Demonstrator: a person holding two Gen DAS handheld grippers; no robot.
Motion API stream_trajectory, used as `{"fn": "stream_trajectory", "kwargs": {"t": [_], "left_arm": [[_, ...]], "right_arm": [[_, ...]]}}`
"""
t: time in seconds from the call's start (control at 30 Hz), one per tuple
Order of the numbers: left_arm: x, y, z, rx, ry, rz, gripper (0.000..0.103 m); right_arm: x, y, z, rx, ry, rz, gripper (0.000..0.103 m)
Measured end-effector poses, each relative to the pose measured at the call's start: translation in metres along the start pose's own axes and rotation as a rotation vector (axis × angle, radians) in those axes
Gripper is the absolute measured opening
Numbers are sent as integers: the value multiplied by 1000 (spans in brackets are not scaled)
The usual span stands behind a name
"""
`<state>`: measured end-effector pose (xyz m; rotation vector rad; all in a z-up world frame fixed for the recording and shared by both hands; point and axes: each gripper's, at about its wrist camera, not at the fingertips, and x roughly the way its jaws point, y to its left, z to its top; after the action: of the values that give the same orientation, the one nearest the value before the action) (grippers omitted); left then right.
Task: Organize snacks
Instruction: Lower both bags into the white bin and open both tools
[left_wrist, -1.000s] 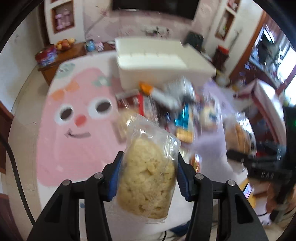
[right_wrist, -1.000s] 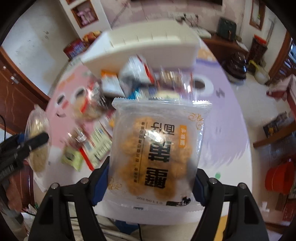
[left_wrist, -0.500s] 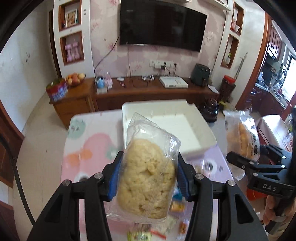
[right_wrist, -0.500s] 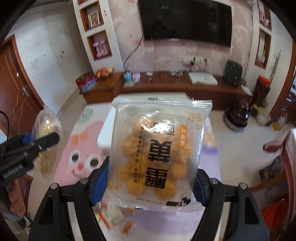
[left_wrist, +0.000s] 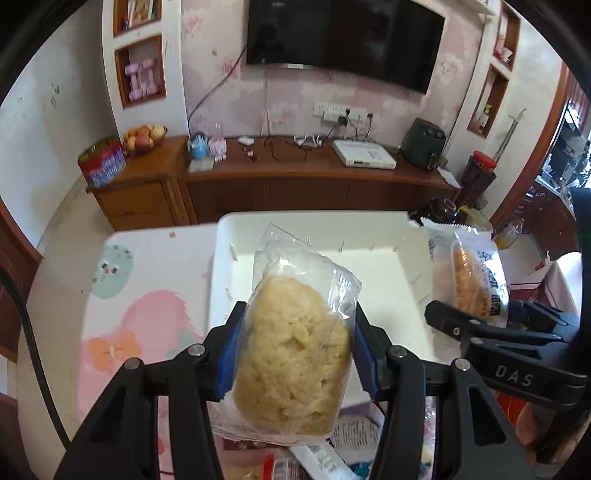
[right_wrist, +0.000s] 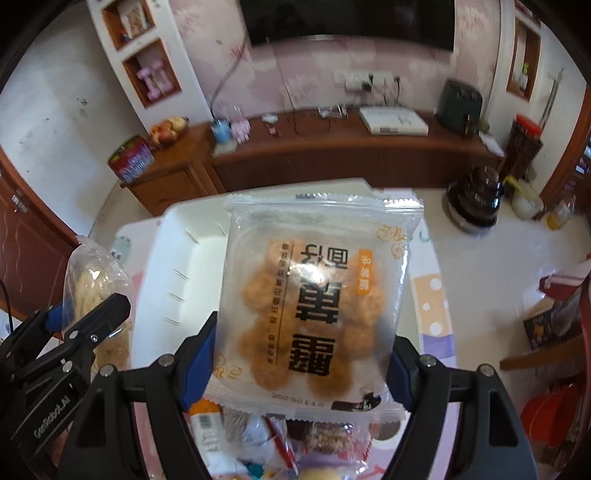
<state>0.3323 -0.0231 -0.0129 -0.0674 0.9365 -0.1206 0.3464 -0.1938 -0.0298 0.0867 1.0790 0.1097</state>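
My left gripper (left_wrist: 298, 312) is shut on a clear bag of pale yellow puffed snack (left_wrist: 291, 362), held upright over the near edge of the white divided bin (left_wrist: 369, 288). My right gripper (right_wrist: 304, 332) is shut on a frosted packet of round golden biscuits (right_wrist: 317, 288) with black lettering, also above the bin (right_wrist: 177, 266). In the left wrist view, the right gripper (left_wrist: 480, 325) and its packet (left_wrist: 469, 277) hang over the bin's right wall. The left gripper (right_wrist: 92, 321) with its bag (right_wrist: 92, 280) appears at the left of the right wrist view.
Loose snack packets (right_wrist: 295, 443) lie on the table just below both grippers. The table wears a pink cartoon cloth (left_wrist: 140, 314). Beyond the table stands a wooden sideboard (left_wrist: 295, 177) under a wall television (left_wrist: 343, 37). A hand (left_wrist: 532, 424) holds the right gripper.
Both grippers have carried their packets away from the snack pile toward the white bin, which now lies right under them. The pile has dropped to the bottom edge of both views.
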Motion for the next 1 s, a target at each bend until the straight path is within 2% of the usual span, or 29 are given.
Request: {"fn": "stream_trajectory", "kwargs": {"t": [0.27,0.43,0.63,0.67,0.7,0.77,0.87,1.0], "left_arm": [[62,3,-7,-3,76,35,51],[77,8,-15,-9,105,50,51],[78,11,-21,-2,116,67,52],[75,9,-22,1,112,75,56],[73,8,-22,3,109,68,73],[64,8,-23,-3,85,54,94],[47,8,-24,-3,37,40,94],[23,8,-26,-8,-4,34,94]], "right_arm": [[62,-9,-10,21,109,-13,78],[79,-12,-12,39,147,-7,78],[80,-12,-14,48,152,-4,82],[79,-13,-14,61,147,-1,82],[77,-15,-14,76,141,7,83],[71,-18,-12,96,117,24,83],[54,-17,-11,92,68,29,89],[29,-11,-12,73,4,38,89]]}}
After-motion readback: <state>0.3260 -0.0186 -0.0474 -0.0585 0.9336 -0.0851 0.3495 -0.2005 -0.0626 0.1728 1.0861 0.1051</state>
